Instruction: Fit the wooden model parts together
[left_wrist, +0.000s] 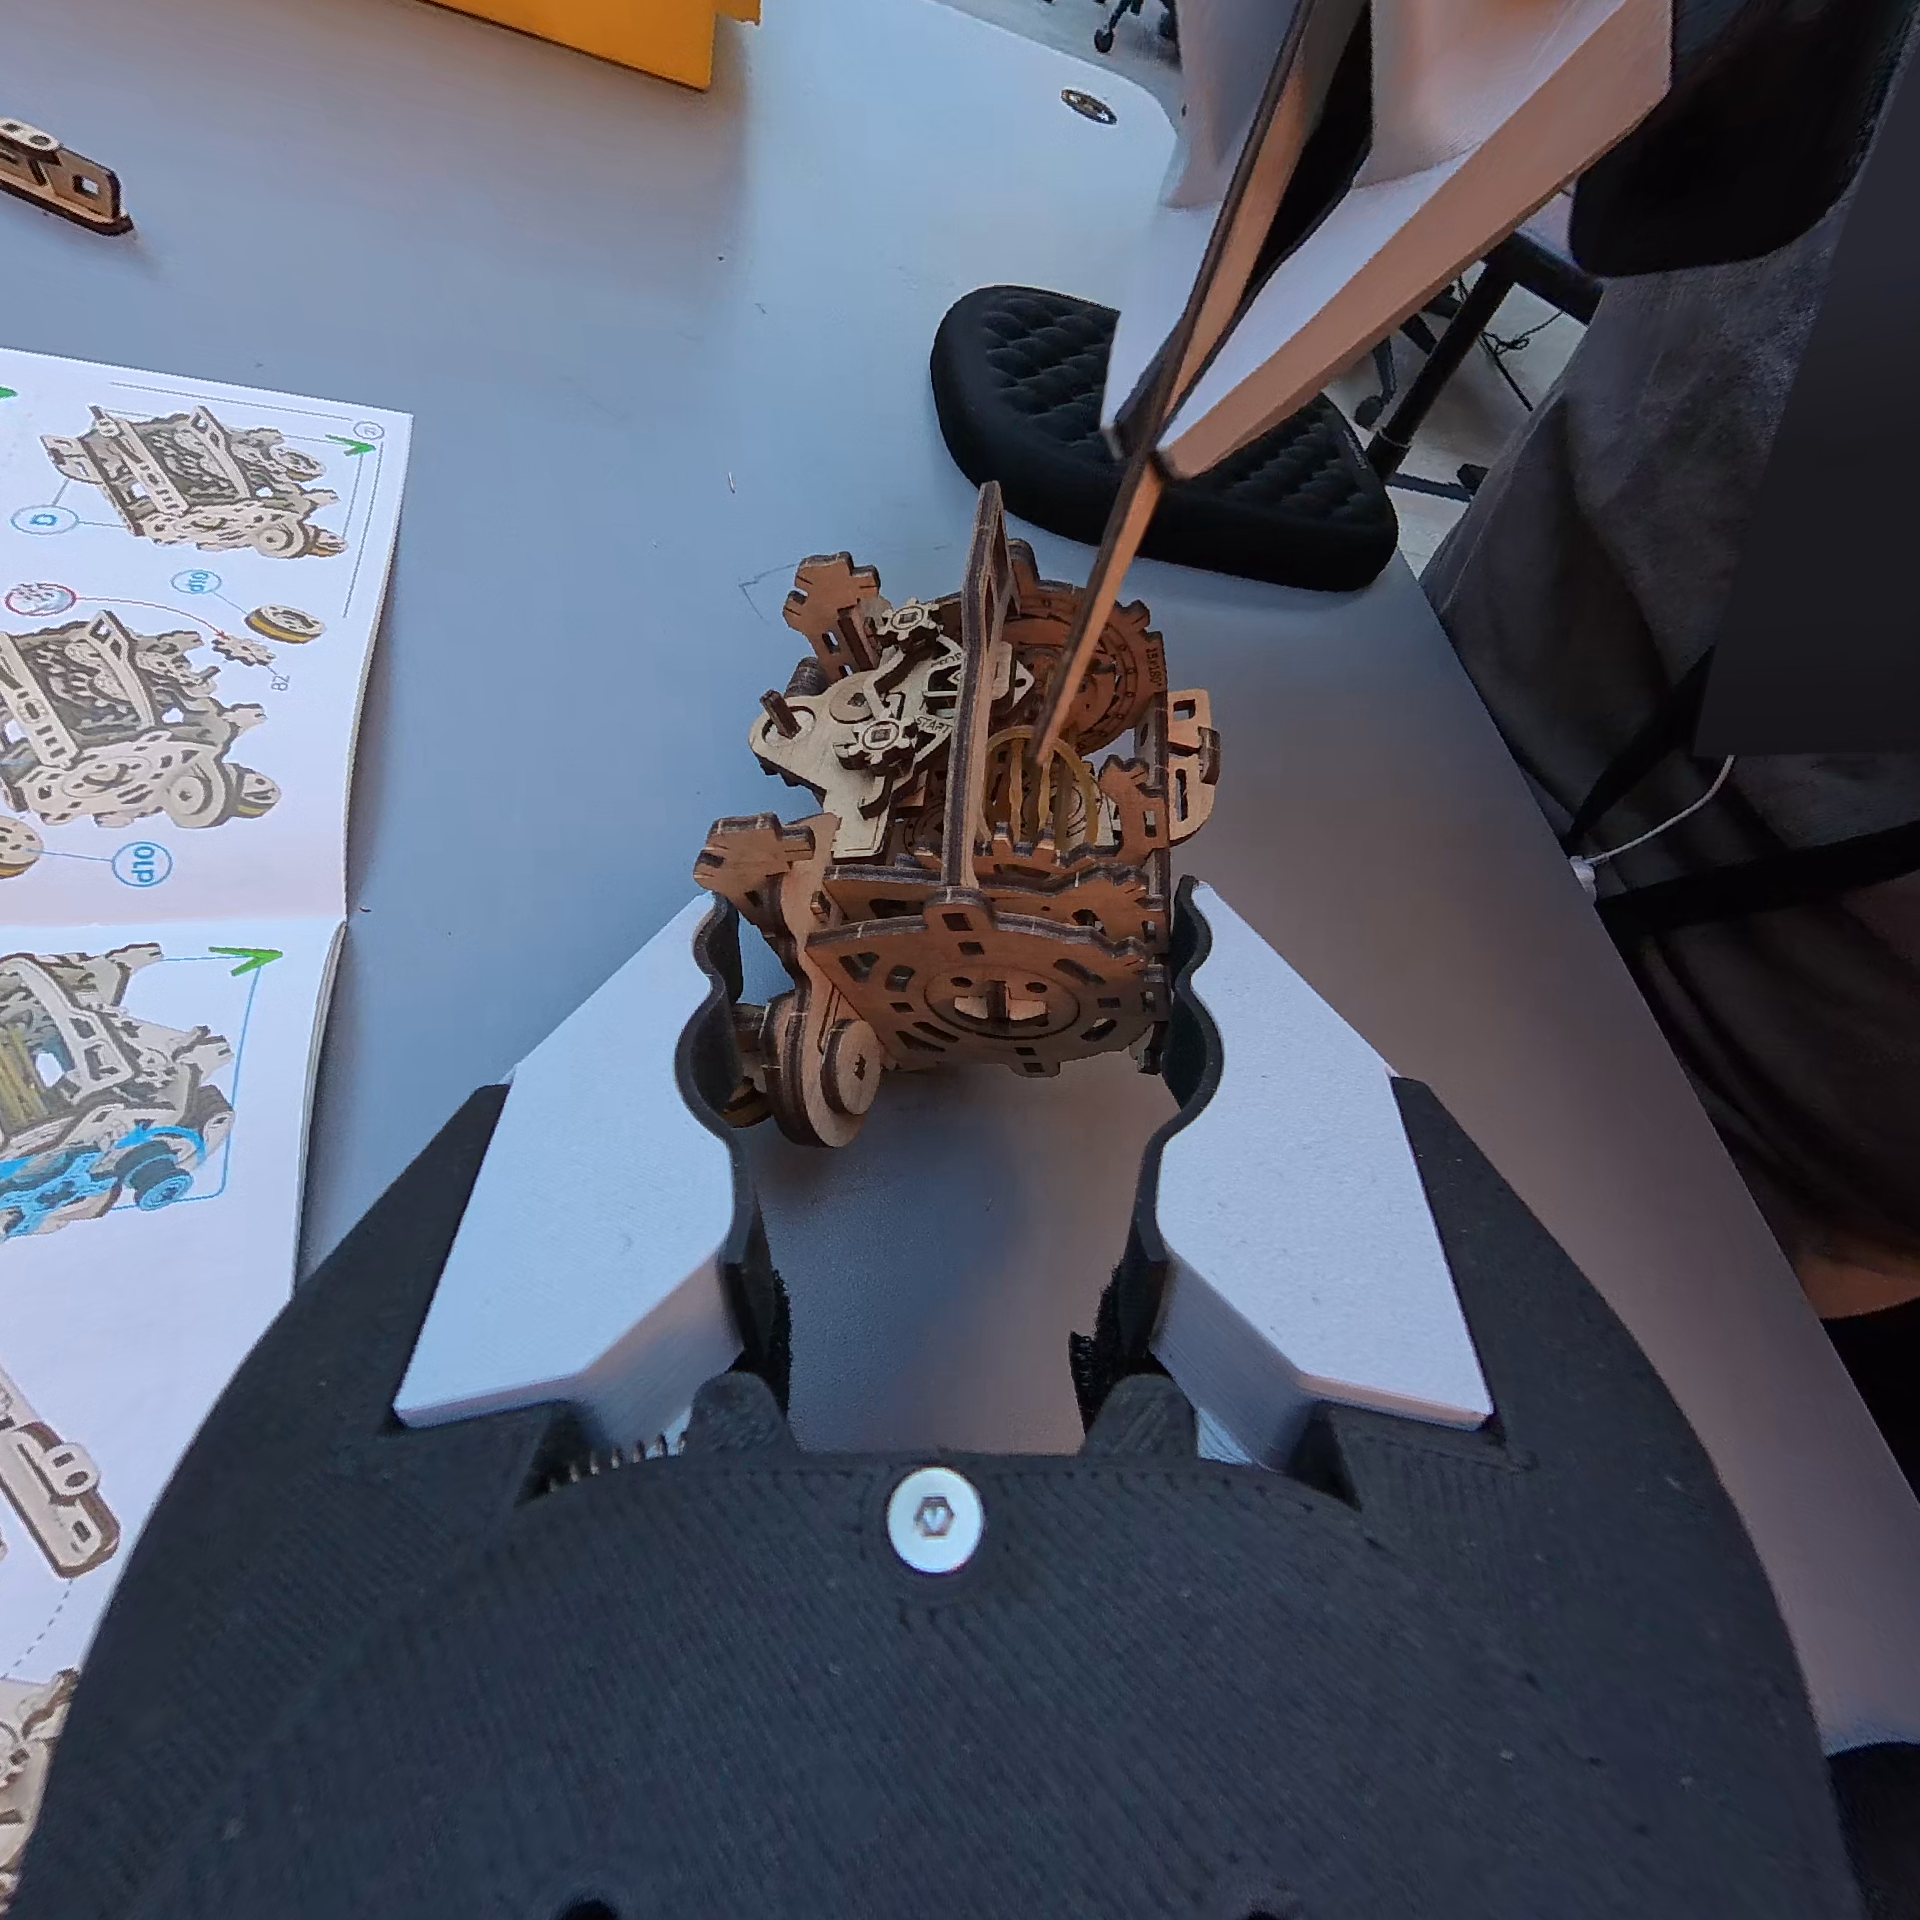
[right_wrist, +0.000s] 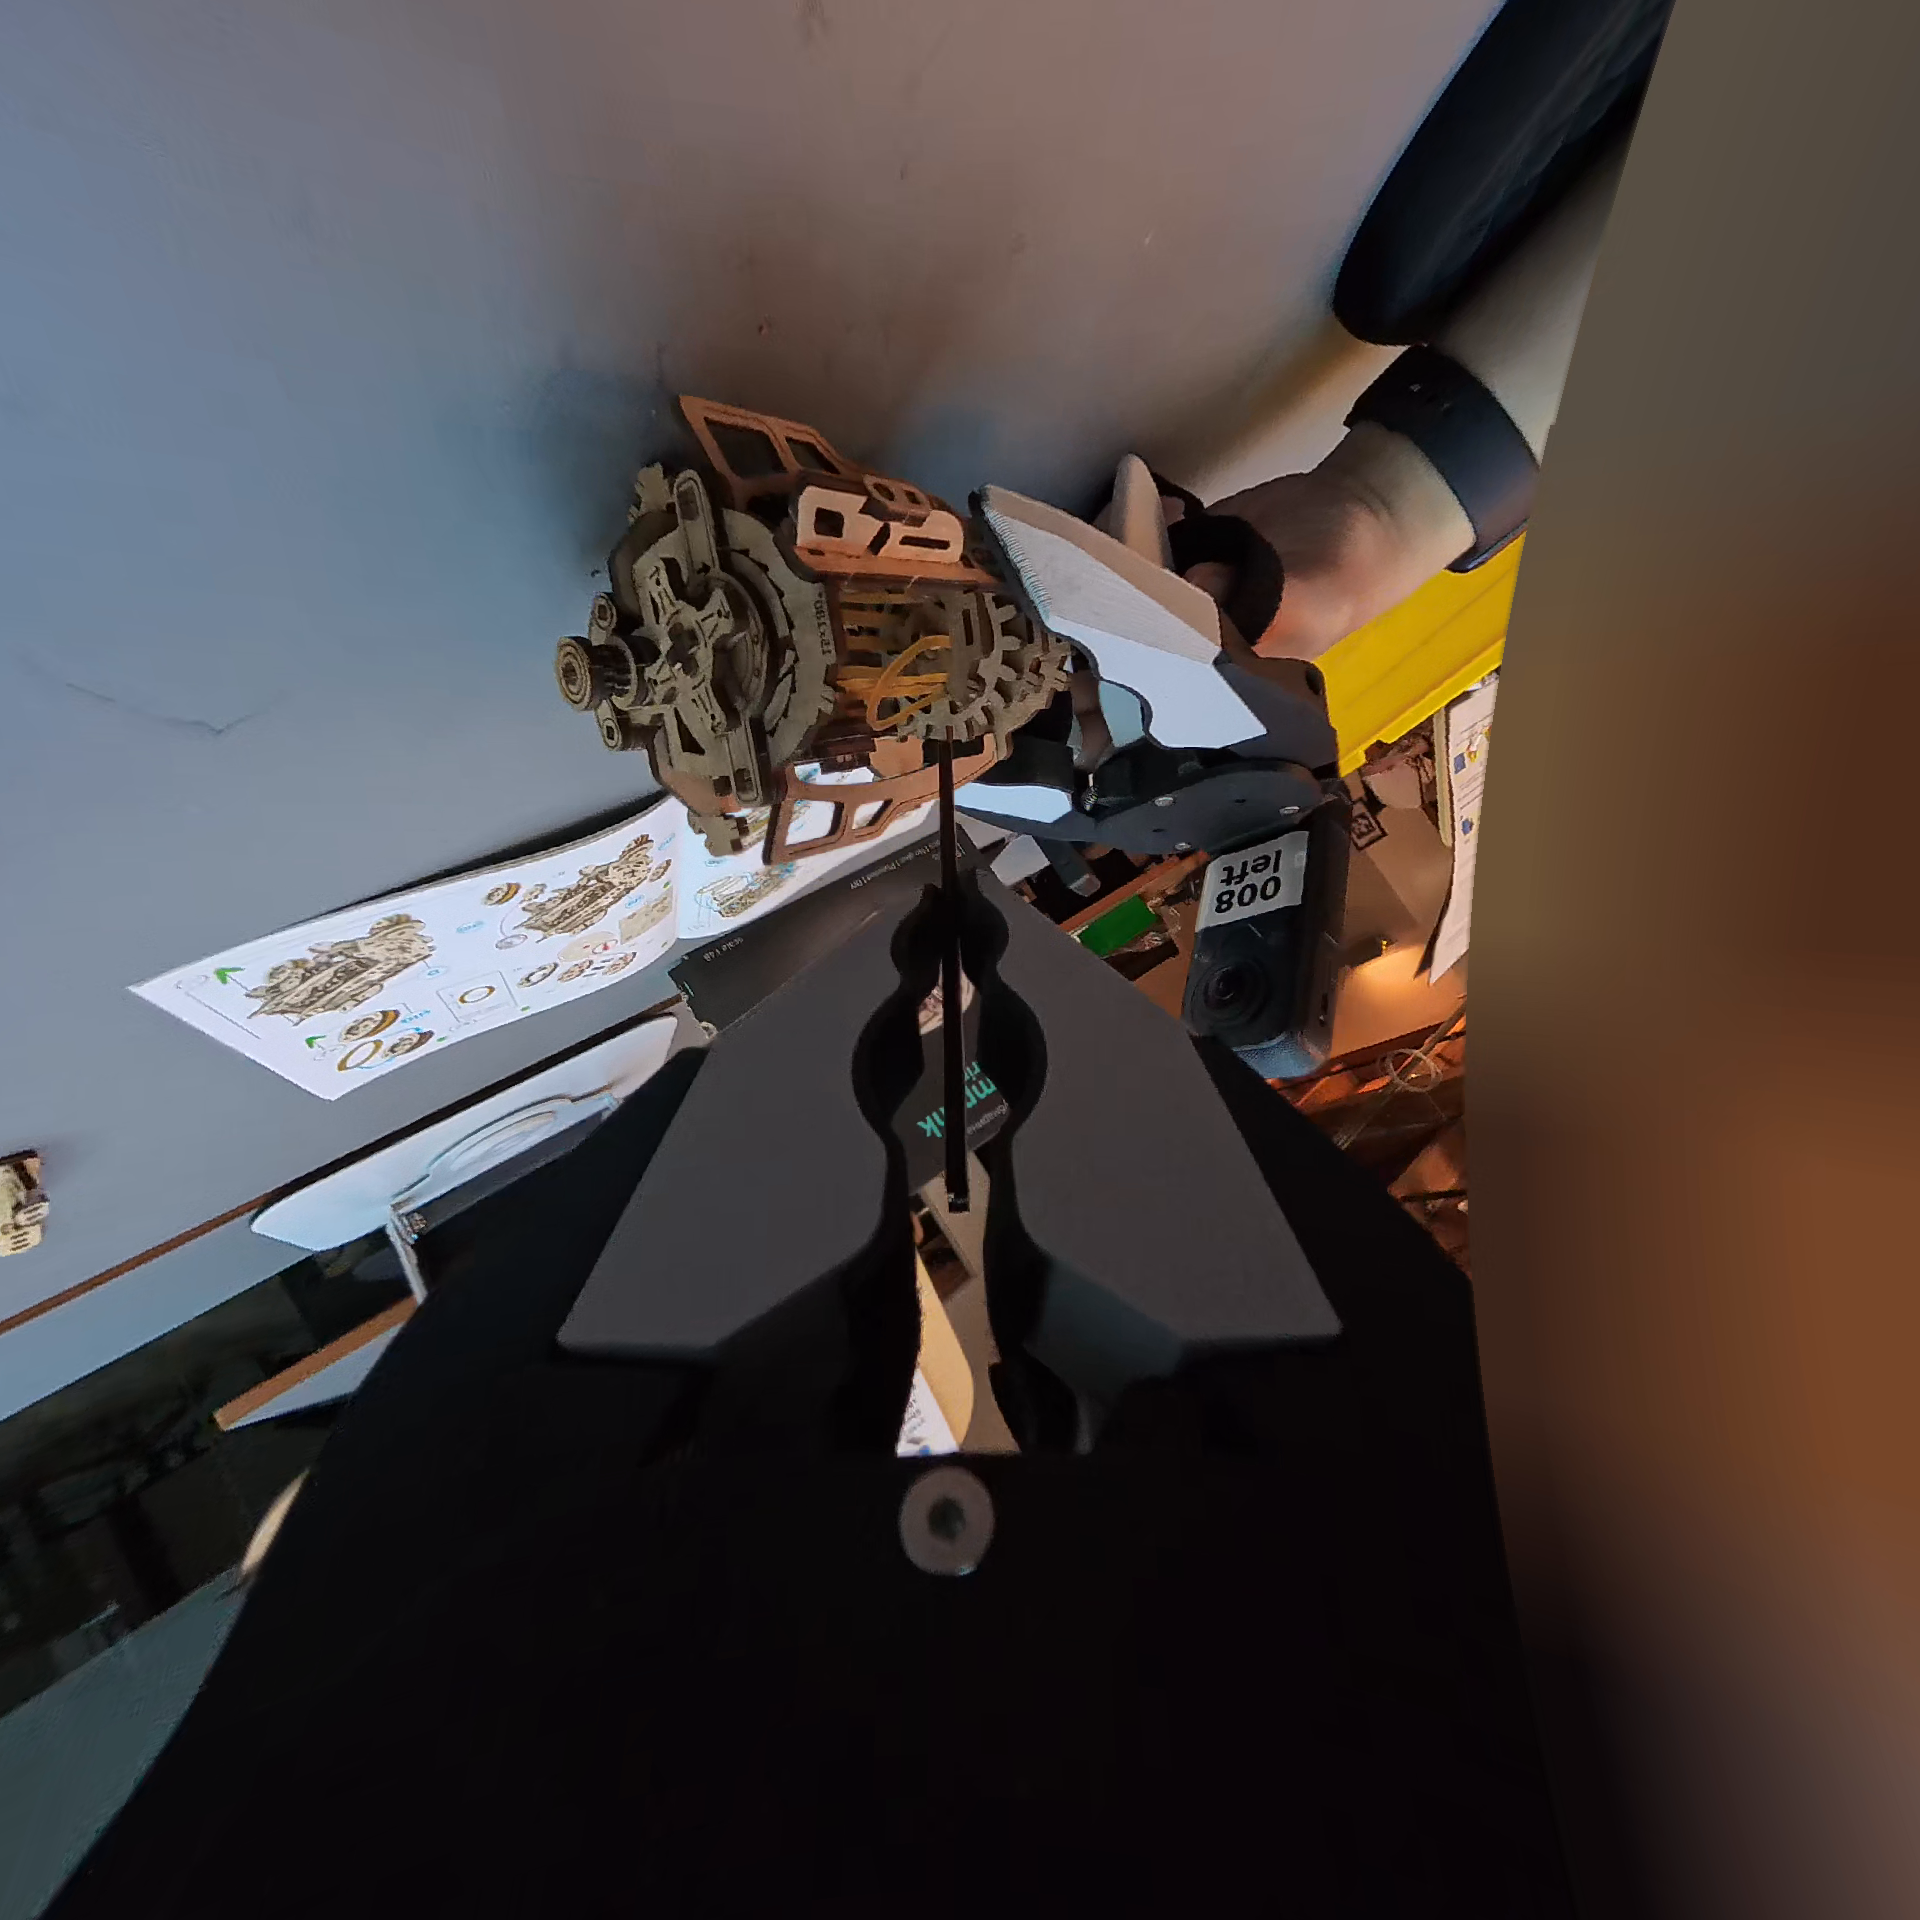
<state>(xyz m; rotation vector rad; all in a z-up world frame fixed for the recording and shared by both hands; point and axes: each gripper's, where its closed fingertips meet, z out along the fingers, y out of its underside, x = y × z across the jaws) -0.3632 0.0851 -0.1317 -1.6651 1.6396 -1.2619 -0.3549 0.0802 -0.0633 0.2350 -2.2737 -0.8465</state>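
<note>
The wooden model (left_wrist: 966, 914), a block of gears and laser-cut plates, stands on the grey table (left_wrist: 540, 312). My left gripper (left_wrist: 951, 956) is shut on it, with the fingertips (left_wrist: 1195, 935) pressed on both sides of its near end. My right gripper (left_wrist: 1143, 449) comes in from the upper right, shut on a thin wooden stick (left_wrist: 1101, 603). The stick's tip reaches into the yellow rubber bands (left_wrist: 1039, 790) inside the model. In the right wrist view the stick (right_wrist: 949, 831) runs from my right gripper (right_wrist: 951, 914) to the rubber bands (right_wrist: 904, 675) in the model (right_wrist: 727, 644), which the left gripper (right_wrist: 1023, 665) holds.
An instruction sheet (left_wrist: 156, 727) lies left of the model. A loose wooden part (left_wrist: 62, 177) sits at the far left. A black padded cushion (left_wrist: 1039, 364) lies behind the model by the table's right edge. A yellow box (left_wrist: 623, 31) is at the back. A person's clothing fills the right side.
</note>
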